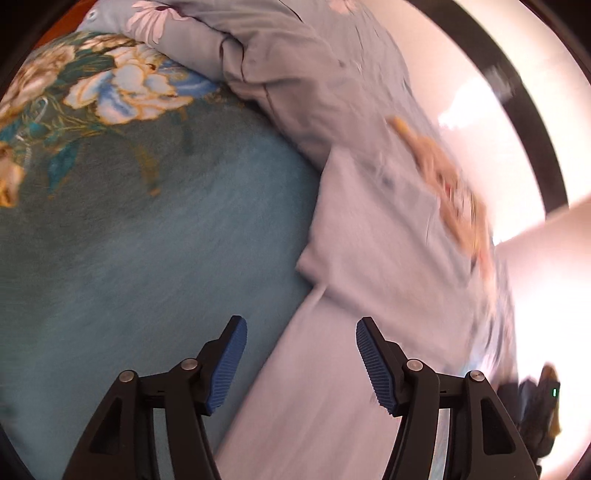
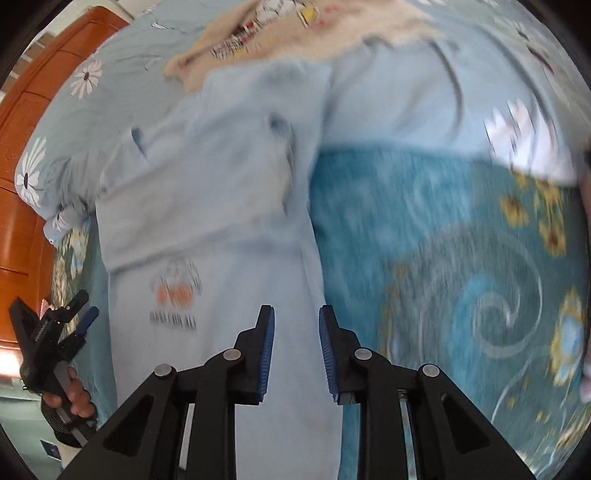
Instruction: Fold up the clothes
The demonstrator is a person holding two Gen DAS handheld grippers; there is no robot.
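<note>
A pale blue garment (image 2: 207,206) with a small orange print lies flat on the bed, folded lengthwise into a long strip, and shows in the left wrist view as a pale strip (image 1: 362,236). My right gripper (image 2: 296,314) hovers open over the garment's right edge, nothing between its pads. My left gripper (image 1: 301,326) is open wide above the garment's left edge, holding nothing. That same left gripper (image 2: 79,317) appears at the far left of the right wrist view, held by a hand (image 2: 74,398). Both views are motion-blurred.
A teal floral bedspread (image 1: 147,240) covers the bed. A light blue daisy-print quilt (image 1: 280,55) is bunched at the far side. A beige printed garment (image 2: 258,33) lies beyond the blue one. An orange wooden cabinet (image 2: 26,147) stands beside the bed.
</note>
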